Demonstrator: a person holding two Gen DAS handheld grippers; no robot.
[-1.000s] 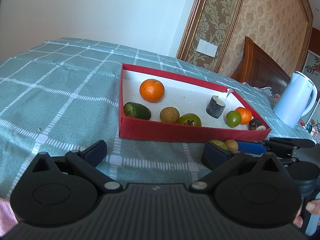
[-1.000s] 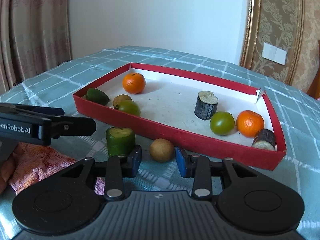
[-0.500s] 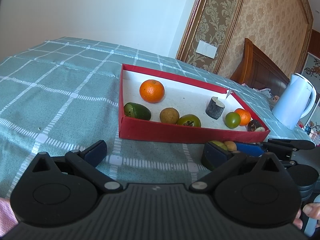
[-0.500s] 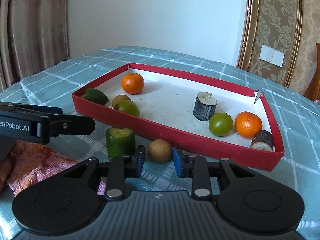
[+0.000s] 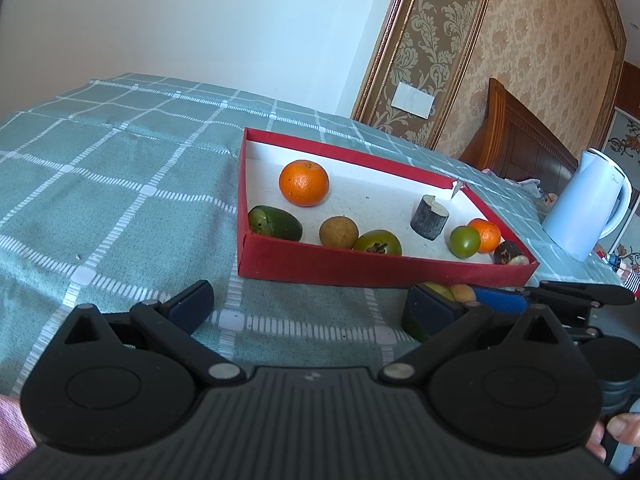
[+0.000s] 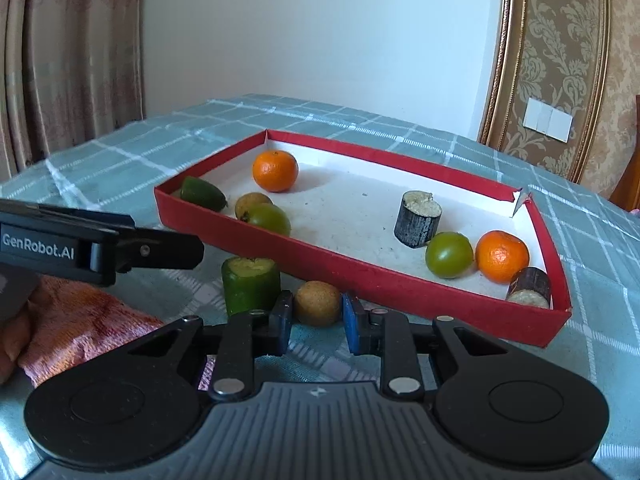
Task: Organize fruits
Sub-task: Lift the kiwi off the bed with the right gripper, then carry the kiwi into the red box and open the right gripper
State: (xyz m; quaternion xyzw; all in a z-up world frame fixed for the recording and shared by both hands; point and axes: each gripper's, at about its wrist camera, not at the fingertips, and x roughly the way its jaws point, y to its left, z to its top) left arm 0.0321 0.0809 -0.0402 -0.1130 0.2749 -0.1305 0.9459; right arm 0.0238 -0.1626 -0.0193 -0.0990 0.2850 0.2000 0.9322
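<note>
Sitting between the parted right hand-held gripper point(image 6: 314, 322) pads — brown round fruit point(image 6: 317, 303), ungripped.

I'm working in a home, by the look of it a bedroom. A carved wooden headboard point(image 5: 516, 136) stands against damask wallpaper point(image 5: 532, 40) framed in gilt moulding point(image 6: 500, 60). Heavy curtains point(image 6: 60, 60) hang at one side, a white electric kettle point(image 5: 584, 204) sits nearby, and a checked green cloth point(image 5: 120, 184) covers the desk.

Left claw point(image 5: 308, 306) spread wide over tablecloth point(image 5: 120, 200), near red tray point(image 5: 360, 266) holding 8 fruits.
</note>
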